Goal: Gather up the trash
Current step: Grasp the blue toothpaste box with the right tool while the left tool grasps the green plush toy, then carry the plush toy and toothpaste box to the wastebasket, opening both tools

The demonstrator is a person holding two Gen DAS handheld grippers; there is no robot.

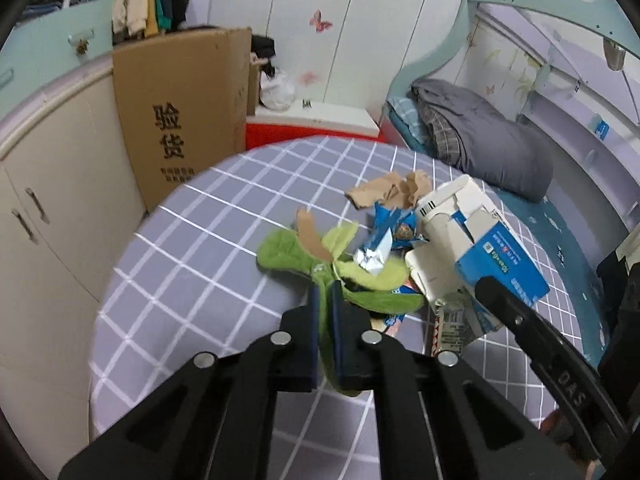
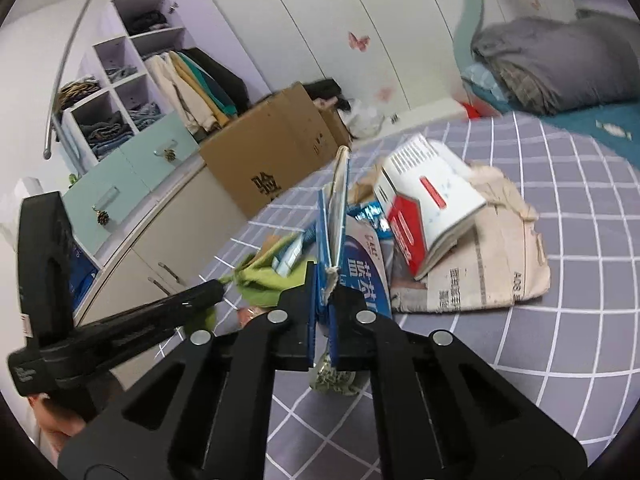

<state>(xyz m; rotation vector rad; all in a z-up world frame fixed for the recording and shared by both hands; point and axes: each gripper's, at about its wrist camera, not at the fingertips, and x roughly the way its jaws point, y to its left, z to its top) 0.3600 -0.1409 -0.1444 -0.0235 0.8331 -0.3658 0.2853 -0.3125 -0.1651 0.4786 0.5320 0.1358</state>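
Observation:
My left gripper (image 1: 325,304) is shut on a green cloth (image 1: 352,276) that carries a pile of trash over the checked bedsheet (image 1: 200,264). The pile holds a blue snack wrapper (image 1: 394,228), brown paper scraps (image 1: 384,192) and a white and blue carton (image 1: 472,236). My right gripper (image 2: 323,292) is shut on the edge of a flattened blue and white box (image 2: 338,208), which stands up between the jaws. The right gripper's arm shows in the left wrist view (image 1: 532,328). The left gripper's arm shows in the right wrist view (image 2: 132,324). A red and white box (image 2: 428,208) lies on a newspaper (image 2: 496,264).
A tall cardboard box (image 1: 180,112) stands beside cream cabinets (image 1: 44,184) at the bed's far left edge. A grey duvet (image 1: 484,136) lies on the bunk bed at the right. Wardrobe doors with butterfly stickers (image 1: 320,20) line the back wall.

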